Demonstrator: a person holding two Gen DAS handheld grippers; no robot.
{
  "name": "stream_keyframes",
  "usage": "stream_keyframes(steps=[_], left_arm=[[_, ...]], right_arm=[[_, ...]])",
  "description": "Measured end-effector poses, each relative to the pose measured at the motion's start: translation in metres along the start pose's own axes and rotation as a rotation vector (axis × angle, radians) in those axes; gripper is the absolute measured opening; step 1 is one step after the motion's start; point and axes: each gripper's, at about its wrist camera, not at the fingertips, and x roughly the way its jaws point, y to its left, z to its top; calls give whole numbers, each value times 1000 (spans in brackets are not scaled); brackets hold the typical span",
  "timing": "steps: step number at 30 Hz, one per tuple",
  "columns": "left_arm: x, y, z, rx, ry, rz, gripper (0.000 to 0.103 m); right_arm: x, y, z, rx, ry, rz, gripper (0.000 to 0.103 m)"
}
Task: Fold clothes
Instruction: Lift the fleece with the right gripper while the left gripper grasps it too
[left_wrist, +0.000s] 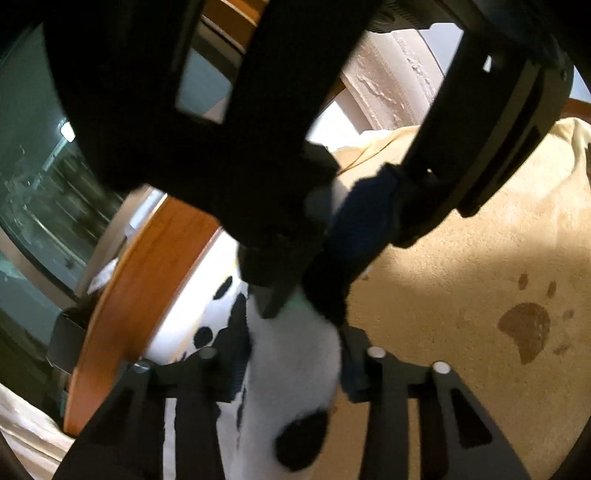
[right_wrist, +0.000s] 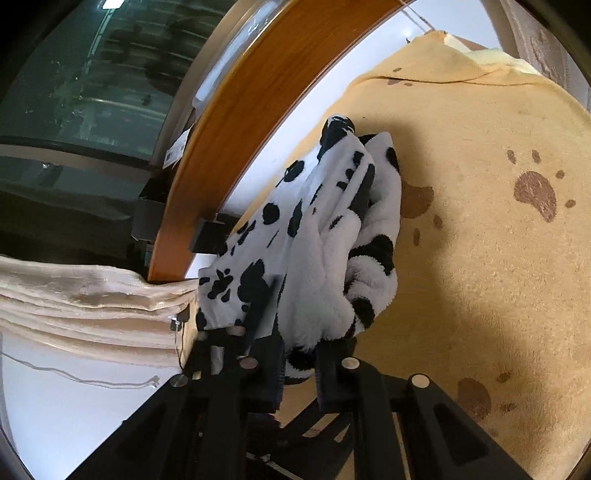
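The black-and-white spotted fleece garment (right_wrist: 325, 236) hangs bunched in a loose roll above a yellow blanket (right_wrist: 480, 258) printed with brown paw marks, close to the wooden rail (right_wrist: 236, 122) that curves along the blanket's edge. In the right wrist view, the right gripper (right_wrist: 299, 365) has its two fingers closed onto the lower end of the garment, white pile and a black patch squeezed between them. In the left wrist view, the left gripper (left_wrist: 291, 373) is likewise clamped on the garment (left_wrist: 295, 369), the fleece pressed between its fingers and running down toward the camera. Directly ahead of it, the other gripper's black frame fills the upper part of the view, its fingertips pinching the same cloth just beyond, so the two grippers hold the garment very near each other. A pale beige cloth (right_wrist: 85, 295) lies in folds to the left, beyond the end of the rail, and dark window glass (right_wrist: 92, 74) stands behind it.
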Motion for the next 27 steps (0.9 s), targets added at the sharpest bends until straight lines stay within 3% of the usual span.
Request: stream_keyframes(steps=[5,11,14,16,17,20,21,24,27], left_arm=[[-1,12,1,-64,6,-39,28],[-11,36,5,-139,-9,-65,20],[-12,41,2,-147,2,-45,20],[-8,42,-4,-143,14,-38,19],[-7,42,-7,-139,19,-36,20],[-8,37,-11,-130,20,-35,19],[-9,36,-11,-132,18,-35,20],[-13,39,-9,-156,13,-42,19],[-16,46,-10,-187,13,-43,19]], right_arm=[[-5,-7,10,8,13,59,19],[-24,-25,30,82,-25,132,45],[-25,-24,35,117,-27,201,50],[-28,-21,37,137,-29,240,76],[-33,-17,37,138,-31,241,82],[-52,-14,37,165,-45,303,86],[-59,-15,38,167,-57,297,86],[-68,-23,48,153,-102,118,86],[-41,-48,68,199,-61,46,86]])
